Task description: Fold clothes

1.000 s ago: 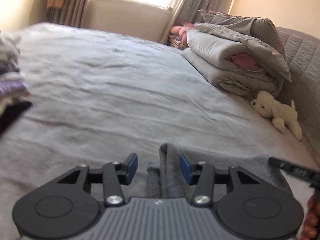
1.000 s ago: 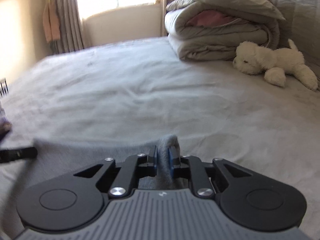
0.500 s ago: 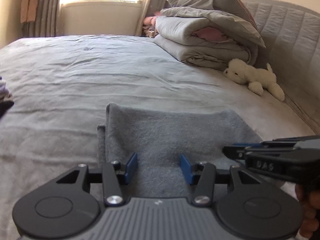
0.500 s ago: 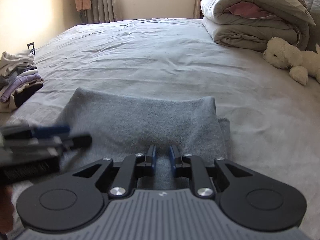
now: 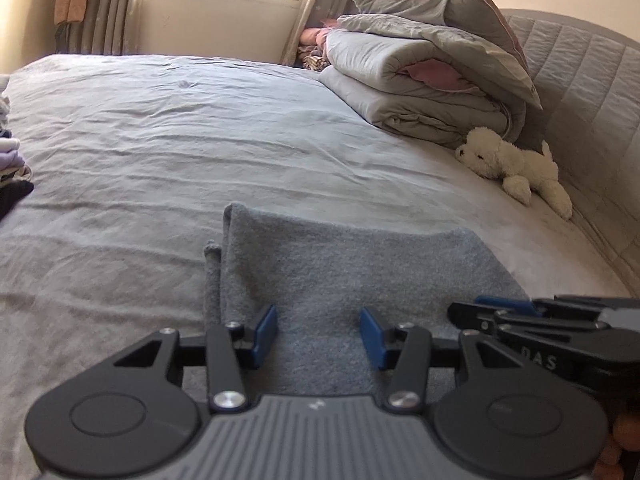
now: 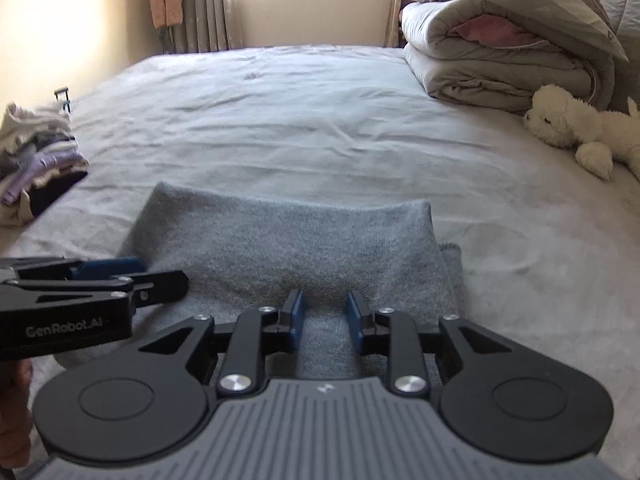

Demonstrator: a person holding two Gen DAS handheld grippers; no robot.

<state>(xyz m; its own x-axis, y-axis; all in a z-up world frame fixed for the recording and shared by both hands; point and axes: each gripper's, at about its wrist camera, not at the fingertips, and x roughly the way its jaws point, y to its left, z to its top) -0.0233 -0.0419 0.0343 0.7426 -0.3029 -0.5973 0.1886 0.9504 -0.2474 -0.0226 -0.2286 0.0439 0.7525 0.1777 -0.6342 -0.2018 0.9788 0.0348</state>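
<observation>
Grey garment (image 5: 344,276) lies folded on bed (image 5: 200,140); left tongs (image 5: 318,338) apart, right tongs (image 6: 325,318) just opened, empty. Stacking onto pile (image 6: 36,160) likely remains.

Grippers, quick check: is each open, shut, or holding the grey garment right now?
Left gripper: open, holding nothing; the folded grey garment lies flat beneath it.
Right gripper: open, jaws have just been opening; the garment lies between them, unpinched.
</observation>
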